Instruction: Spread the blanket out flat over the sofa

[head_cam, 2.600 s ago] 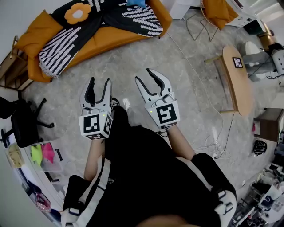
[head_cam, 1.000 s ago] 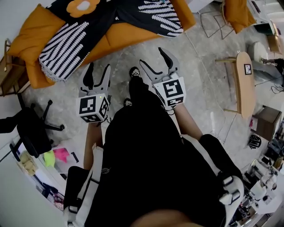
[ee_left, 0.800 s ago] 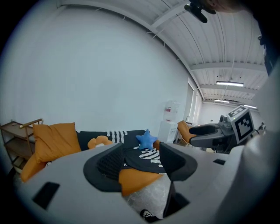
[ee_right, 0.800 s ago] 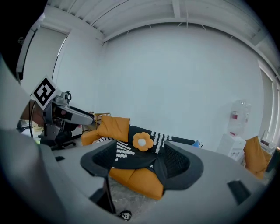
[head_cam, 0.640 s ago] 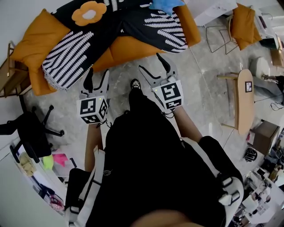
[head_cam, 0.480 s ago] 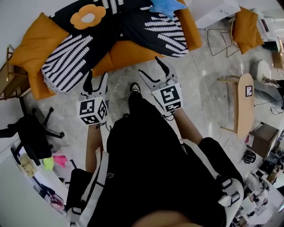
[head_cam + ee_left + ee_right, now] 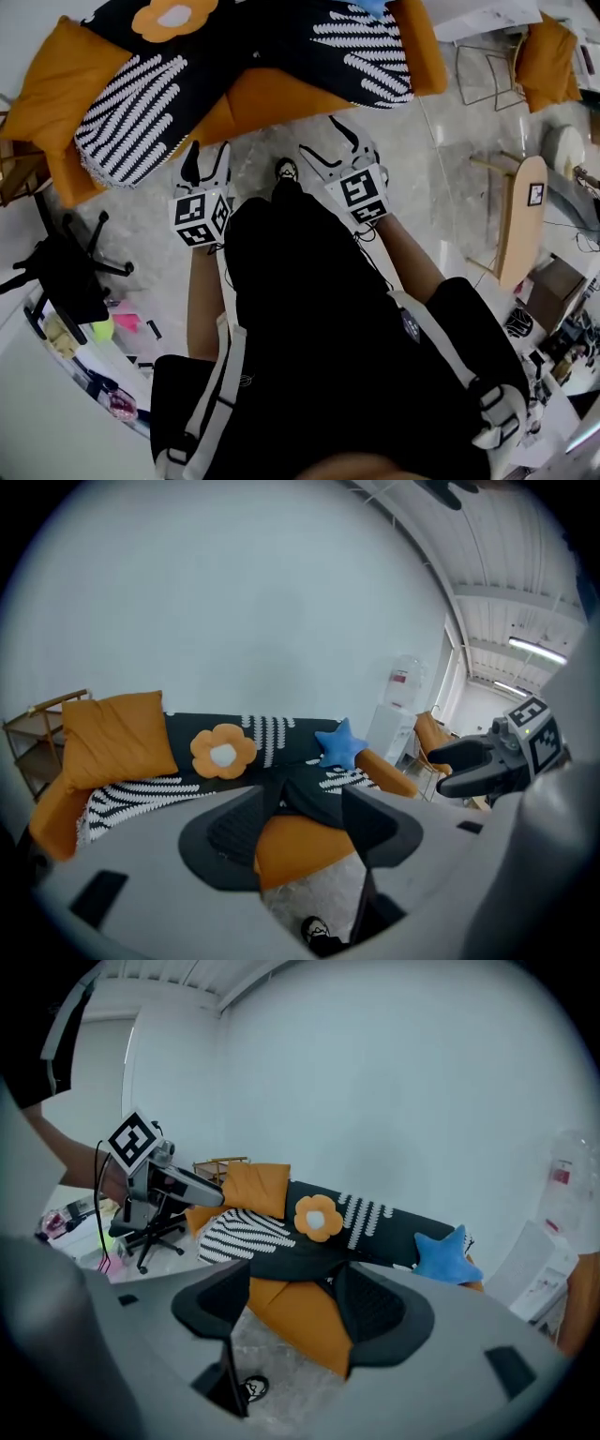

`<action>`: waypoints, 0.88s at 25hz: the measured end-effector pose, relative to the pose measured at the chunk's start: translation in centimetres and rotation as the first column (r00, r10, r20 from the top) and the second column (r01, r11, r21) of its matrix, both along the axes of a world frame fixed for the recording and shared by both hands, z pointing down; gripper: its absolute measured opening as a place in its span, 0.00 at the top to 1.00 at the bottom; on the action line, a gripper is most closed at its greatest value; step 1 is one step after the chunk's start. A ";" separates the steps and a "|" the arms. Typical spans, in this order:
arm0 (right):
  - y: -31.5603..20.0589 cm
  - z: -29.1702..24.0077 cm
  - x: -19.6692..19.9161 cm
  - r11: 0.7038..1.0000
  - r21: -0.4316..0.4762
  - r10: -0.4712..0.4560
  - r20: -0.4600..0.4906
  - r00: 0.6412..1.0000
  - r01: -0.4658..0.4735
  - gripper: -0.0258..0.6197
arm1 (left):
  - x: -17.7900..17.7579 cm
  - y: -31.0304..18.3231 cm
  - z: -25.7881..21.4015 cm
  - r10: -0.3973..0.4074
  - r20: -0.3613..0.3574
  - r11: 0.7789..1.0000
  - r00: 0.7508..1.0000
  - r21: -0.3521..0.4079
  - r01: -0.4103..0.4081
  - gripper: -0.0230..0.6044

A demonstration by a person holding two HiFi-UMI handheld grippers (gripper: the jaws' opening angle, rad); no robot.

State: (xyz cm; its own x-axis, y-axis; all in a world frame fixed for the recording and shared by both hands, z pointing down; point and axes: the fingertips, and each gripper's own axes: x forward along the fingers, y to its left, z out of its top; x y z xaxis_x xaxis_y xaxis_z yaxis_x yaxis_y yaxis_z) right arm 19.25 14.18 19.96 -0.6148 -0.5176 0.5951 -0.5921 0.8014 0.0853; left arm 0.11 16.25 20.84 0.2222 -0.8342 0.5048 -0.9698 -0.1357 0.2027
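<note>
A black blanket [image 7: 281,37] with white striped patches lies bunched across the orange sofa [image 7: 253,98], one striped end hanging over the left seat. An orange flower cushion [image 7: 175,16] and a blue star cushion [image 7: 339,745] rest on it. My left gripper [image 7: 208,159] is held over the floor just short of the sofa's front, jaws open and empty. My right gripper [image 7: 330,145] is beside it, also open and empty. In the left gripper view the blanket [image 7: 141,794] and sofa seat [image 7: 305,841] lie ahead between the jaws. The right gripper view shows the same blanket [image 7: 281,1246].
A black office chair [image 7: 66,272] stands at the left. A wooden side table [image 7: 520,220] and a wire chair with an orange cushion [image 7: 544,56] are at the right. An orange pillow [image 7: 117,738] leans on the sofa's left end. The person's shoe [image 7: 285,170] is between the grippers.
The person has stepped closer to the sofa, so it now fills the top of the head view. Both grippers moved forward with them and stayed open.
</note>
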 end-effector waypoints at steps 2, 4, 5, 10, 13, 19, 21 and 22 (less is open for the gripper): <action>-0.8 1.7 -0.1 1.000 -0.025 0.014 0.012 1.000 -0.013 0.44 | -0.6 -0.5 1.8 -0.017 -0.004 1.000 1.000 -0.019 0.017 0.57; -1.6 3.9 -0.6 0.998 -0.053 0.029 0.024 0.999 -0.028 0.44 | -1.4 -1.0 3.9 -0.028 -0.013 0.999 1.000 -0.035 0.027 0.57; -2.1 5.4 -1.0 0.997 -0.071 0.029 0.018 0.999 -0.027 0.44 | -1.8 -1.4 5.2 -0.034 -0.020 0.998 0.999 -0.044 0.034 0.57; -4.2 12.6 -2.7 0.989 -0.145 -0.003 -0.049 0.999 -0.004 0.44 | -3.8 -2.9 12.1 -0.062 -0.053 0.992 0.997 -0.113 0.055 0.57; -6.0 15.4 -2.7 0.985 -0.169 0.027 -0.059 0.998 -0.036 0.44 | -4.1 -4.0 15.3 -0.053 -0.041 0.987 0.998 -0.153 0.047 0.57; -9.3 19.5 -2.9 0.975 -0.201 0.084 -0.080 0.993 -0.099 0.44 | -4.1 -6.6 19.5 0.023 -0.016 0.980 1.000 -0.195 -0.025 0.57; -10.0 20.5 -2.6 0.970 -0.212 0.099 -0.091 0.991 -0.116 0.44 | -4.2 -7.4 20.3 0.025 -0.029 0.979 0.999 -0.200 -0.030 0.57; -10.3 21.1 -2.4 0.967 -0.220 0.107 -0.094 0.990 -0.125 0.44 | -4.2 -7.9 20.6 0.025 -0.033 0.980 0.999 -0.196 -0.031 0.57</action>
